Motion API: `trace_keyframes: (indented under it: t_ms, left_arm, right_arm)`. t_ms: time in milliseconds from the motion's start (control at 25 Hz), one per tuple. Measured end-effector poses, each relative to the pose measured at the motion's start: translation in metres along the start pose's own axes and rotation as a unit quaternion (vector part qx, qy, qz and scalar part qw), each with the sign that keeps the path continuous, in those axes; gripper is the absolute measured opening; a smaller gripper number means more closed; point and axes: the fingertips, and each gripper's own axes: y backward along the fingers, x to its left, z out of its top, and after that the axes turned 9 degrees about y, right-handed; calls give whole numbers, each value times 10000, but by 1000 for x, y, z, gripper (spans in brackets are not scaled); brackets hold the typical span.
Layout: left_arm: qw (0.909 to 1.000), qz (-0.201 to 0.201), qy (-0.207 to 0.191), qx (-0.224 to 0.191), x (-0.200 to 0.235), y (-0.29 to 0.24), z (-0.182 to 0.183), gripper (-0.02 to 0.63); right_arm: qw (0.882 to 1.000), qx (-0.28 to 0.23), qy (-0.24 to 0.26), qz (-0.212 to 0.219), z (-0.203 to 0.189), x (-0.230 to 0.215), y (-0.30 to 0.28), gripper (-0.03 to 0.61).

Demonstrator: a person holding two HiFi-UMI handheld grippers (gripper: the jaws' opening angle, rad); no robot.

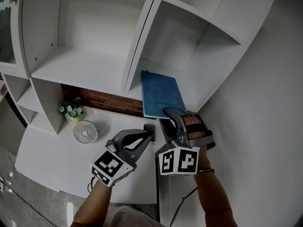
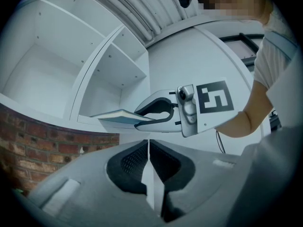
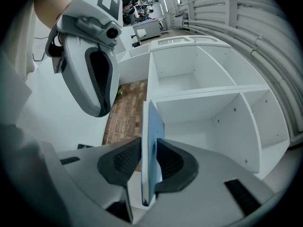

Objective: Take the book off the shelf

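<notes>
The right gripper [image 3: 149, 161] fingers [image 3: 174, 163] pinch the blue book [image 1: 160, 92] at its 6 o'clock edge; the left gripper [image 2: 149, 167] fingers press together

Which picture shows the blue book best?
The head view: the book shows its whole blue cover there, with the right gripper clamped on its near edge. The left gripper view shows the book side-on and thin; the right gripper view shows only its edge between the jaws.

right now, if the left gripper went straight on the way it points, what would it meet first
Probably the right gripper, shut on the blue book, which sits just ahead of the left gripper; depth is unclear, so it might pass just beneath.
</notes>
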Motion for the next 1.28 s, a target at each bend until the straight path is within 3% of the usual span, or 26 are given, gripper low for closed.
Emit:
trace_keyframes:
  t_ms: [1040, 1280]
  left_arm:
    - [9998, 114, 119, 122, 30, -16, -9, 11]
    - [9998, 124, 126, 119, 34, -18, -9, 11]
  right_arm:
    - [9990, 144, 131, -414, -7, -9, -46, 109]
    - [9983, 138, 135, -549, -8, -13, -47, 71]
